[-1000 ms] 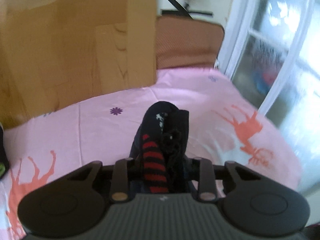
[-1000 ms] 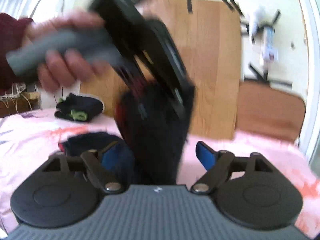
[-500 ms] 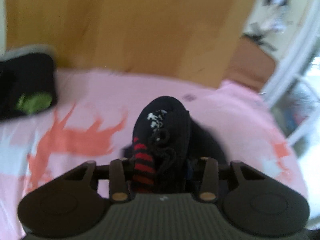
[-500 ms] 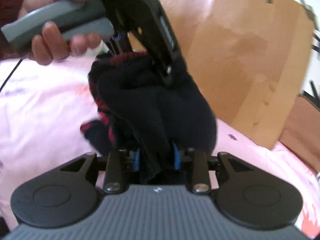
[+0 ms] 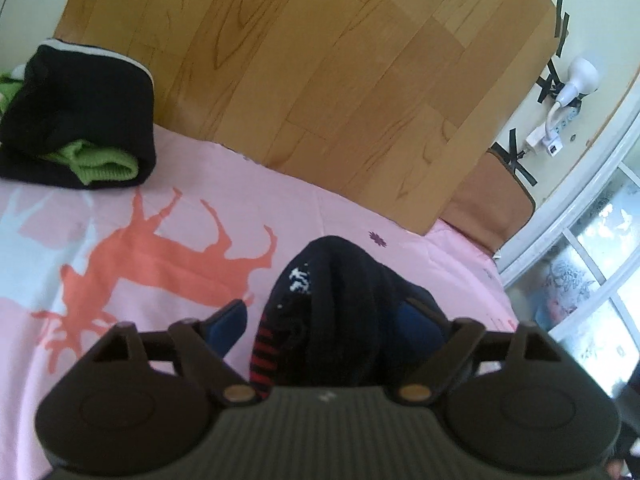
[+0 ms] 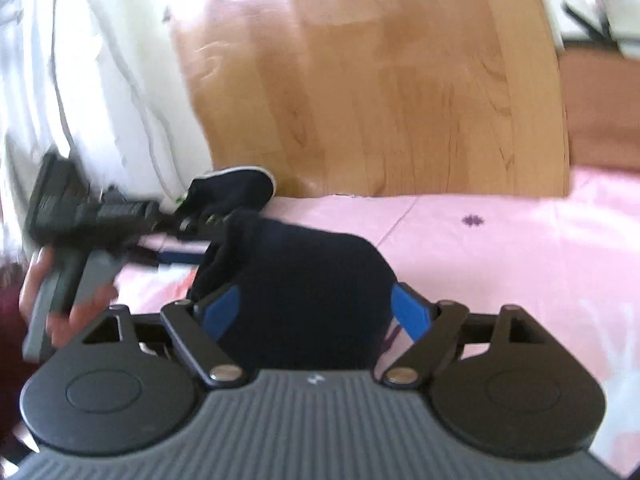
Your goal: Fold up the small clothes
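A bunched dark navy sock with red stripes and a white mark (image 5: 320,312) lies on the pink bedsheet (image 5: 160,208). My left gripper (image 5: 324,316) is open, its blue-padded fingers spread to either side of the sock. In the right wrist view the same dark sock (image 6: 308,280) sits between the spread fingers of my right gripper (image 6: 316,308), which is open too. The left gripper (image 6: 100,216) and the hand holding it show at the left there.
A folded black and green garment (image 5: 76,132) lies at the back left of the bed, also in the right wrist view (image 6: 232,188). A wooden board (image 5: 320,80) stands behind the bed. A brown cushion (image 5: 492,208) and a glass door (image 5: 592,280) are at the right.
Both grippers have opened and let go of the dark sock, which now rests on the bed. The left gripper has come down from above and swung to the left.
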Motion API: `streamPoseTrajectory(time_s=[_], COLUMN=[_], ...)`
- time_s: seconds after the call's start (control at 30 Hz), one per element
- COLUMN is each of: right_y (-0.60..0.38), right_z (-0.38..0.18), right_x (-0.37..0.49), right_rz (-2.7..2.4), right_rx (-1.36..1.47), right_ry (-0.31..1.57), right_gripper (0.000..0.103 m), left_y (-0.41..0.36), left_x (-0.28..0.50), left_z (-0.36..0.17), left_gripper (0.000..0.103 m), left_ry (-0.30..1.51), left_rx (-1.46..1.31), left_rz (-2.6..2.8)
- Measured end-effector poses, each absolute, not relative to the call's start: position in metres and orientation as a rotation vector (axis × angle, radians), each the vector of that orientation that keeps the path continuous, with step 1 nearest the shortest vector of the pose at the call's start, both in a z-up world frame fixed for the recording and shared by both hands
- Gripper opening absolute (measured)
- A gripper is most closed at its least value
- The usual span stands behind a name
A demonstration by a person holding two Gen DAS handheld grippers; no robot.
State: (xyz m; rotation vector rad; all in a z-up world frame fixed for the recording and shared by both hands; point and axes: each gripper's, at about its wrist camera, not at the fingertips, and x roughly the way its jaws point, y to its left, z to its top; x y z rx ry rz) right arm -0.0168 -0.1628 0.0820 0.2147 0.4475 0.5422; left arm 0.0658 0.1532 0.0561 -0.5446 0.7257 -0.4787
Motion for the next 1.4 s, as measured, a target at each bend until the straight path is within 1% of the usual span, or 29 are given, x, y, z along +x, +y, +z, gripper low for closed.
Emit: streamPoseTrajectory(time_s=[0.07, 0.13, 0.17, 0.2, 0.23, 0.3, 0.33, 0.37, 0.43, 0.47, 0.6, 0.73, 0.9, 0.93, 0.97, 1.03, 1.17, 1.23, 1.3, 1.4], right_y=[-0.156, -0.146, -0.144, -0.149, -0.155, -0.168, -0.171, -0.173, -0.176, -0.177, -0.184, -0.181, -0.155, -0.148, -0.138, -0.116, -0.075, -0.074, -0.082, -0.120], right_z=[0.078, 0.064, 0.055, 0.046, 0.037, 0.025, 0.024, 0.024, 0.031, 0.033, 0.035, 0.048, 0.062, 0.066, 0.070, 0.083, 0.102, 0.103, 0.098, 0.086], right_x=[-0.002, 0.018, 0.025, 0.032, 0.039, 0.050, 0.048, 0.046, 0.039, 0.033, 0.015, -0.012, -0.034, -0.039, -0.048, -0.069, -0.103, -0.102, -0.088, -0.062], right_rz=[0.549, 0.513, 0.501, 0.500, 0.504, 0.524, 0.529, 0.534, 0.531, 0.531, 0.515, 0.483, 0.554, 0.593, 0.654, 0.759, 0.868, 0.873, 0.824, 0.677], right_rx=[0.232, 0.213, 0.192, 0.223, 0.303, 0.426, 0.447, 0.469, 0.472, 0.481, 0.527, 0.436, 0.415, 0.412, 0.391, 0.299, 0.120, 0.116, 0.166, 0.267], right_ry=[0.485, 0.563, 0.574, 0.580, 0.622, 0.680, 0.689, 0.699, 0.691, 0.687, 0.673, 0.541, 0.470, 0.452, 0.425, 0.359, 0.241, 0.237, 0.281, 0.329], right_gripper=[0.084, 0.062, 0.069, 0.079, 0.081, 0.090, 0.091, 0.091, 0.090, 0.090, 0.090, 0.090, 0.090, 0.090, 0.090, 0.090, 0.089, 0.089, 0.089, 0.090], left_y=[0.144, 0.134, 0.128, 0.126, 0.126, 0.126, 0.128, 0.130, 0.132, 0.132, 0.141, 0.174, 0.202, 0.209, 0.216, 0.231, 0.253, 0.252, 0.242, 0.218], left_x=[0.074, 0.084, 0.088, 0.089, 0.089, 0.087, 0.086, 0.084, 0.076, 0.070, 0.043, 0.009, -0.025, -0.034, -0.044, -0.059, -0.077, -0.080, -0.078, -0.063], left_z=[0.046, 0.030, 0.020, 0.010, 0.003, 0.003, 0.003, 0.005, 0.013, 0.016, 0.034, 0.045, 0.068, 0.073, 0.078, 0.085, 0.091, 0.091, 0.093, 0.097], left_gripper=[0.069, 0.067, 0.067, 0.068, 0.069, 0.070, 0.071, 0.078, 0.087, 0.088, 0.089, 0.090, 0.090, 0.093, 0.095, 0.095, 0.095, 0.095, 0.096, 0.101], left_ry=[0.769, 0.830, 0.857, 0.864, 0.843, 0.830, 0.837, 0.837, 0.821, 0.803, 0.768, 0.706, 0.600, 0.564, 0.530, 0.478, 0.440, 0.434, 0.449, 0.475], left_rx=[-0.535, -0.521, -0.525, -0.536, -0.559, -0.555, -0.570, -0.575, -0.545, -0.526, -0.476, -0.622, -0.744, -0.755, -0.770, -0.803, -0.850, -0.844, -0.782, -0.663], left_rz=[-0.485, -0.464, -0.450, -0.442, -0.443, -0.446, -0.442, -0.431, -0.379, -0.357, -0.319, -0.305, -0.307, -0.295, -0.283, -0.268, -0.184, -0.164, -0.136, -0.161])
